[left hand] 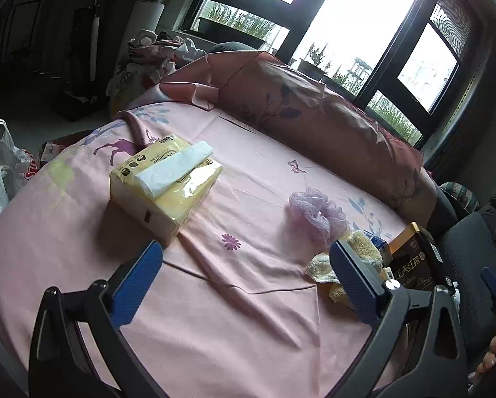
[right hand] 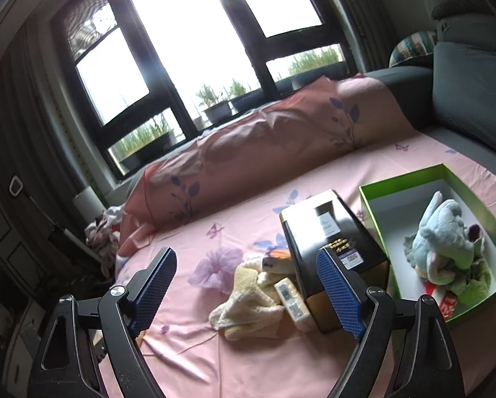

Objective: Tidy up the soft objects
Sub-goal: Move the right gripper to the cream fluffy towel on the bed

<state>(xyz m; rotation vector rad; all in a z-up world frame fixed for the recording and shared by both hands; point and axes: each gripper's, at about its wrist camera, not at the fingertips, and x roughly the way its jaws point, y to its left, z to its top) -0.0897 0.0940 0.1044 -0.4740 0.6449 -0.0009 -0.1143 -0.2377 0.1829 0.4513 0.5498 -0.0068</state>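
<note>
Pink sheet (left hand: 248, 315) carries, left to right, tissue pack (left hand: 166, 182), lilac mesh puff (left hand: 314, 214), cream towel (right hand: 248, 301). Left gripper (left hand: 244, 275) and right gripper (right hand: 246, 285) gape empty. Next, probably: lift towel toward green box (right hand: 400, 182) at two o'clock.

Crumpled cream towel (right hand: 248, 301) beside lilac mesh pouf (right hand: 215, 267)
</note>
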